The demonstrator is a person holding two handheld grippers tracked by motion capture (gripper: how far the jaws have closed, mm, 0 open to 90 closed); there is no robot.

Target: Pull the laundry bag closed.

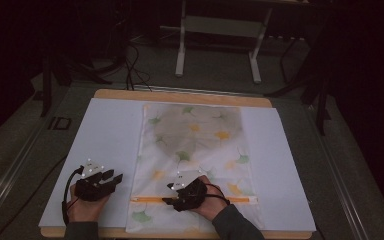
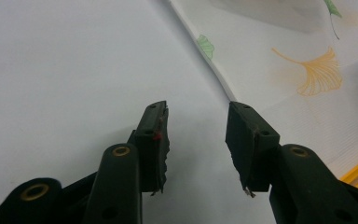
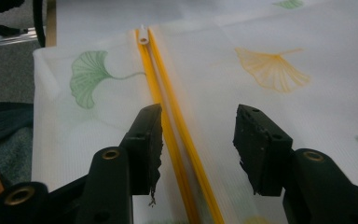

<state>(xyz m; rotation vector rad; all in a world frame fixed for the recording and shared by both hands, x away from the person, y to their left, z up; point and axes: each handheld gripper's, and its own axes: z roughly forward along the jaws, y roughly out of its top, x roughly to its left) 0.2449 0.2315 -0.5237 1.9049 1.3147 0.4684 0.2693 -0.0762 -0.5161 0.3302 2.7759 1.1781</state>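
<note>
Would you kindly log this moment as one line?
left claw: open, beside bag | right claw: open, over zipper | bag: flat

A thin, matt mesh-cloth bag (image 1: pixel 195 150) with a glossy yellow plastic zipper (image 3: pixel 168 116) lies on smooth white paper (image 1: pixel 105 135).

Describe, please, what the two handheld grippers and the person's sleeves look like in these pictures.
Both the left gripper and the right gripper are black, each with two blocky jaws pinned by brass-coloured rivets. Each carries a grey plate dotted with white markers on top, and a black cable loops from each. The pads look worn and ragged. The sleeves are dark grey.
</note>
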